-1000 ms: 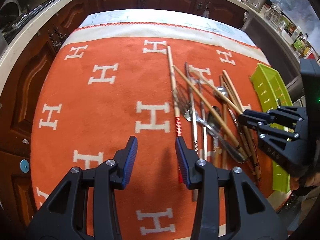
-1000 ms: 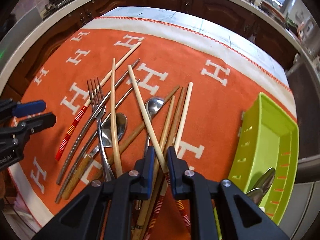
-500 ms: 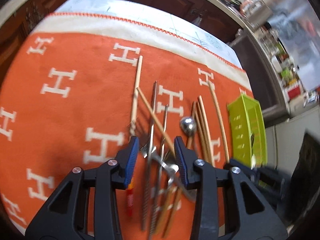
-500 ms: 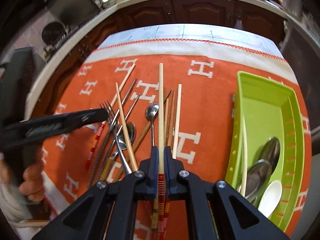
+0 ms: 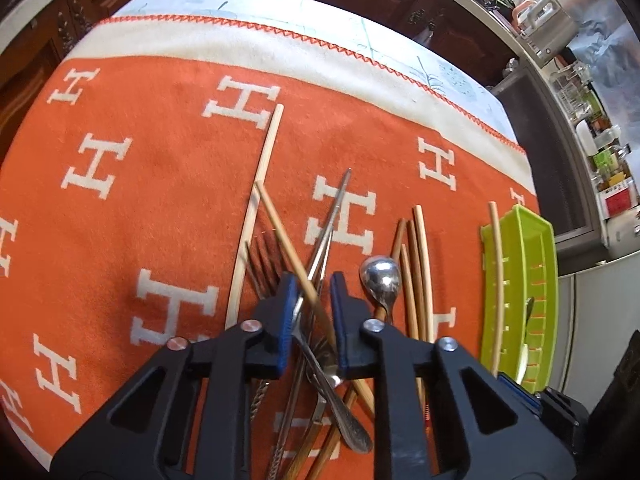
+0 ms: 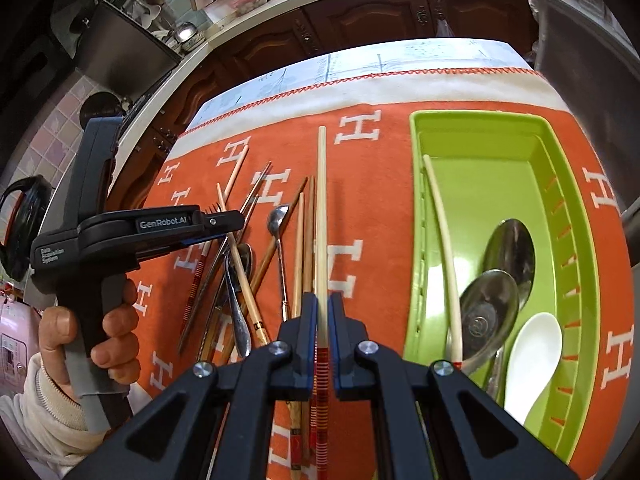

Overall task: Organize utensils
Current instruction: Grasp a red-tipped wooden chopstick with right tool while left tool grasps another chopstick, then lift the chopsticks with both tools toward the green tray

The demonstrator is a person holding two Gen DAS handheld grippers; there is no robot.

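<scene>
Kitchen cabinets in dark wood surround a counter draped with an orange blanket (image 6: 372,168) patterned with white H letters. At its right edge sits a green tray (image 6: 576,216) already holding one pale chopstick (image 6: 444,240), two metal spoons (image 6: 490,308) and a white spoon (image 6: 532,356). The right gripper (image 6: 322,320) has its jaws clamped on a red-banded chopstick (image 6: 321,216), just left of the tray. The left gripper (image 5: 310,308), jaws apart, straddles a tangled pile (image 5: 320,264) of chopsticks, a fork and spoons near the front edge. Most utensils remain unsorted; the task looks under halfway.
</scene>
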